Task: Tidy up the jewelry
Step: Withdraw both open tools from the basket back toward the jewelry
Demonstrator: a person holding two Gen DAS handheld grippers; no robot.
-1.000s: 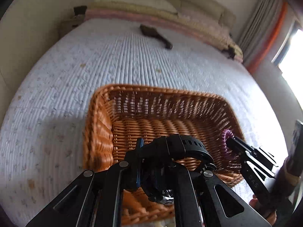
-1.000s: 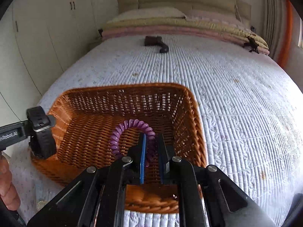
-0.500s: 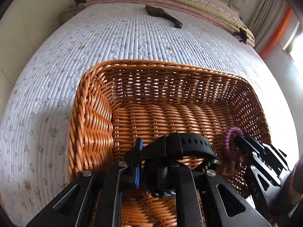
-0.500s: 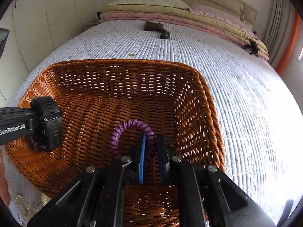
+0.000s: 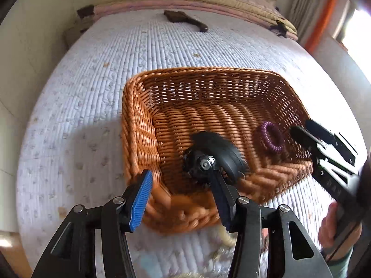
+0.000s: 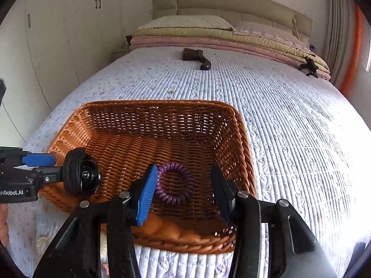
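Note:
A brown wicker basket [image 5: 139,125] [image 6: 241,143] sits on the quilted bed. My left gripper [image 5: 183,185] is open over the basket's near edge; a black watch [image 5: 215,155] [image 6: 81,176] is blurred at its right finger, inside the basket. My right gripper [image 6: 185,185] is open above the near side of the basket. A purple coil hair tie [image 6: 175,183] [image 5: 270,136] lies on the basket floor between its fingers, free of them. The right gripper also shows in the left wrist view [image 5: 310,129].
A dark brown brush [image 6: 197,58] [image 5: 185,19] lies far up the bed near stacked pillows and folded quilts [image 6: 208,32]. A black clip [image 6: 308,66] sits at the far right. Pale beaded jewelry [image 6: 43,243] lies on the quilt by the basket's near left corner.
Both grippers have opened. The watch has left the left gripper's grip and the purple hair tie has dropped from the right gripper onto the basket floor. Both grippers have pulled back.

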